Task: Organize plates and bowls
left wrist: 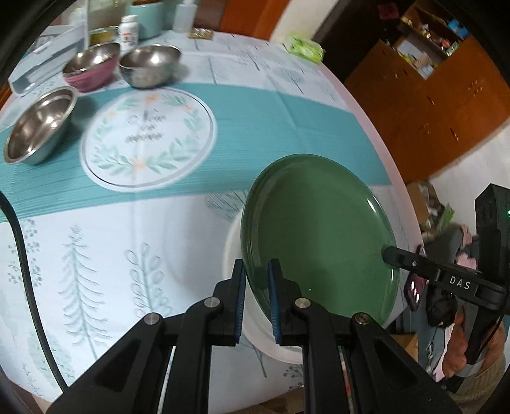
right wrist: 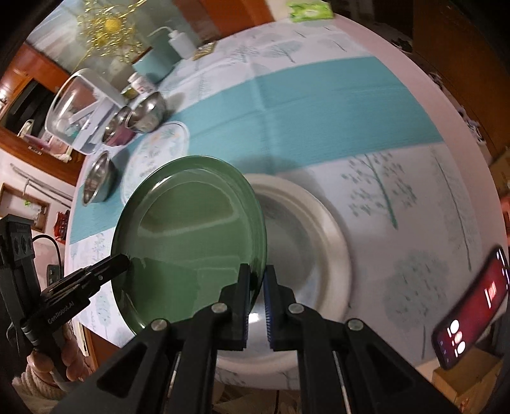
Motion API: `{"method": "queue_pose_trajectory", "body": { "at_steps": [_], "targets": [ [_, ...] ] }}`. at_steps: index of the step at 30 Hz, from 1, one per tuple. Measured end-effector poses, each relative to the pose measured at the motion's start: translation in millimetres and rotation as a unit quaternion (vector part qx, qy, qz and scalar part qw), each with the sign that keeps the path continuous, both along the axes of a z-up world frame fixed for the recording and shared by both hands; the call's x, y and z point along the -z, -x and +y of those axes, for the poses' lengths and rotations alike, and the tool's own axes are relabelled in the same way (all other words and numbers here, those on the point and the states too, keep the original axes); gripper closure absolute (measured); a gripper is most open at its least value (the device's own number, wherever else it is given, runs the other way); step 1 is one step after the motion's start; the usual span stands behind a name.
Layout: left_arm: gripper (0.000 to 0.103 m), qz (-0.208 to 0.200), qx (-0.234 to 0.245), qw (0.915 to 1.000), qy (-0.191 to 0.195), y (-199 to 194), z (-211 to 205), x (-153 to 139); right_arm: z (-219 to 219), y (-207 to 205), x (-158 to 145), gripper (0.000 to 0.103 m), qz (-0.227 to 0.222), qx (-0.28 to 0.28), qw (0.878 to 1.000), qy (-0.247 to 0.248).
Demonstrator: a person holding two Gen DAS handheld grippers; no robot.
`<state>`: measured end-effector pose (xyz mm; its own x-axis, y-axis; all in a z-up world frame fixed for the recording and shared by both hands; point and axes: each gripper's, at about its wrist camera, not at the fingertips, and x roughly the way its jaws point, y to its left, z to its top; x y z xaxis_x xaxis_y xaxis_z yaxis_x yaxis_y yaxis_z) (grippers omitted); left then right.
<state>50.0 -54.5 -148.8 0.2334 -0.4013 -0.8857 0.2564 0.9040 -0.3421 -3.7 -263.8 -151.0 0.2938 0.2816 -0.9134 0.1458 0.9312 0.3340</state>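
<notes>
A green plate [left wrist: 318, 239] is held tilted above a white plate [left wrist: 232, 254] on the table. My left gripper [left wrist: 257, 277] is shut on the green plate's near rim. My right gripper [right wrist: 256, 280] is shut on the opposite rim of the green plate [right wrist: 188, 235]; its finger also shows in the left wrist view [left wrist: 401, 258]. The white plate [right wrist: 322, 229] lies under and to the right of the green one. Three steel bowls [left wrist: 41, 127] [left wrist: 91, 65] [left wrist: 149, 65] stand at the far left, one with a pink outside. A flat floral plate [left wrist: 148, 137] lies in the middle.
A clear lidded box [right wrist: 79, 108], a pill bottle [left wrist: 129, 28], a teal container [right wrist: 156, 60] and a white squeeze bottle [right wrist: 180, 41] stand at the far edge. A green packet [left wrist: 304, 46] lies at the far right. A phone [right wrist: 471, 309] sits near the table's right edge.
</notes>
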Motion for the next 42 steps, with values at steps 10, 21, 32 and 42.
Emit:
{"method": "queue_pose_trajectory", "body": {
  "at_steps": [10, 21, 32, 42],
  "targets": [
    [0.092, 0.028, 0.022, 0.9992, -0.018, 13, -26, 27, -19, 20, 29, 0.095, 0.027, 0.024, 0.999, 0.006],
    [0.092, 0.027, 0.018, 0.999, -0.032, 7, -38, 36, -23, 19, 39, 0.095, 0.032, 0.026, 0.999, 0.005],
    [0.089, 0.035, 0.019, 0.9985, -0.037, 2, -37, 35, -24, 18, 40, 0.095, 0.033, 0.022, 0.999, -0.001],
    [0.06, 0.008, 0.031, 0.9969, -0.072, 2, -46, 28, -15, 18, 39, 0.096, 0.031, 0.008, 0.999, 0.026]
  ]
}}
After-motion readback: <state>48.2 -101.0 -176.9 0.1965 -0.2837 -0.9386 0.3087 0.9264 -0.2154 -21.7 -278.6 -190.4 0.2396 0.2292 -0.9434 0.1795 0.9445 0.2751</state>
